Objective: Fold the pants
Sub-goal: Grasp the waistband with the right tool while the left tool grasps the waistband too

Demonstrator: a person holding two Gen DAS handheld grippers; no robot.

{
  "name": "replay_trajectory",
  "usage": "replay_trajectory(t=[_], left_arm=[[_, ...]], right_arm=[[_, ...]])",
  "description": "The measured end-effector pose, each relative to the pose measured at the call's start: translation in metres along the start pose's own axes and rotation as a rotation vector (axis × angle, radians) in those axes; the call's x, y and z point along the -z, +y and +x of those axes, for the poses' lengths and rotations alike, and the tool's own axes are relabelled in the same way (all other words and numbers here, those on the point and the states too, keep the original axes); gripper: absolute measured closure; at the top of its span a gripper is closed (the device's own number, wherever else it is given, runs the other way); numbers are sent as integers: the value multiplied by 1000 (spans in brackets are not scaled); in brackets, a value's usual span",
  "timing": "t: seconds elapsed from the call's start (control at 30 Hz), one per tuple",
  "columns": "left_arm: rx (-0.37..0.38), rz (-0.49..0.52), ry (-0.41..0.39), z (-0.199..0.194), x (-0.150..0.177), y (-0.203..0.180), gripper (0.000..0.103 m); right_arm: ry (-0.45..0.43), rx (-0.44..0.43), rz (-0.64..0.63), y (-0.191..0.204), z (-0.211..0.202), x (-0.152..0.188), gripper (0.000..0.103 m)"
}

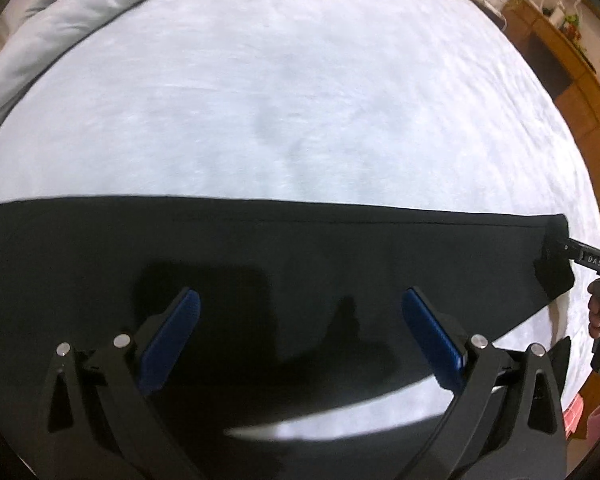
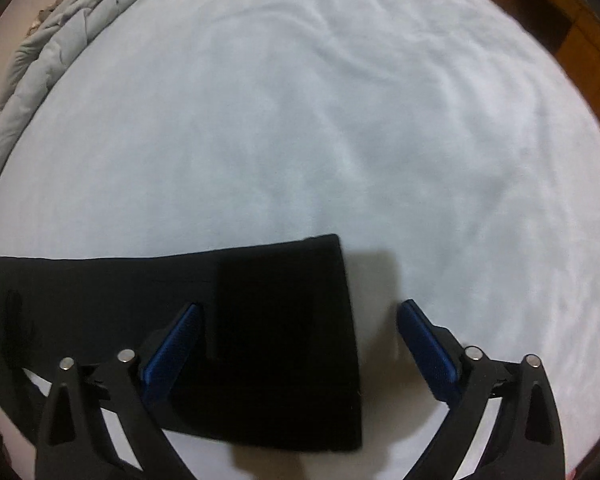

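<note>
- Black fabric pants (image 1: 260,264) lie flat across the near edge of a pale blue bed sheet (image 1: 300,100).
- Left gripper (image 1: 300,332) spread wide above the pants.
- Right gripper (image 2: 298,344) spread, straddling the pants' end.

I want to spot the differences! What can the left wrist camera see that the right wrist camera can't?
Only the left wrist view shows the right gripper from outside, at the far end of the pants, plus the wooden furniture with small items on it. Only the right wrist view shows the squared end of the pants close up. Both show black pants on the pale bed sheet, a bunched grey blanket, and open blue-padded jaws, like the left gripper.
</note>
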State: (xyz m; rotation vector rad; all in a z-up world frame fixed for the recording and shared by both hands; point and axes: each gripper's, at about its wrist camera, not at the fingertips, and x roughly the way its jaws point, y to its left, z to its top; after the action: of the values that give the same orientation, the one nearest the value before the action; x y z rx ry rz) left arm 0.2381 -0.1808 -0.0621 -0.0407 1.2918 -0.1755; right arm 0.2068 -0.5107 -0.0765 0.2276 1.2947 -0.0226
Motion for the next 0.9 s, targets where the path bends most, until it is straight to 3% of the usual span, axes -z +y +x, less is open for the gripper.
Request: replay_trajectory(t=[0.07, 0.13, 0.17, 0.2, 0.27, 0.43, 0.77, 0.9], left_arm=[[-10, 23, 8, 8, -6, -5, 3], [-1, 34, -2, 11, -10, -8, 3], [6, 36, -8, 10, -12, -5, 3], [13, 41, -13, 11, -13, -4, 3], [28, 55, -16, 12, -17, -7, 3], [17, 129, -30, 22, -35, -12, 3], [102, 301, 106, 63, -62, -40, 3], [64, 386, 144, 73, -53, -49, 5]], right_arm=[[-10, -13, -16, 1, 2, 1, 19], [-27, -21, -53, 5, -1, 4, 37], [-37, -34, -73, 7, -4, 7, 50], [-46, -27, -87, 9, -8, 10, 72], [-60, -22, -136, 13, -16, 15, 95], [-120, -108, -165, 7, -46, 28, 96], [-135, -154, -127, -8, -45, 19, 97], [-130, -161, -110, -13, -38, 19, 96]])
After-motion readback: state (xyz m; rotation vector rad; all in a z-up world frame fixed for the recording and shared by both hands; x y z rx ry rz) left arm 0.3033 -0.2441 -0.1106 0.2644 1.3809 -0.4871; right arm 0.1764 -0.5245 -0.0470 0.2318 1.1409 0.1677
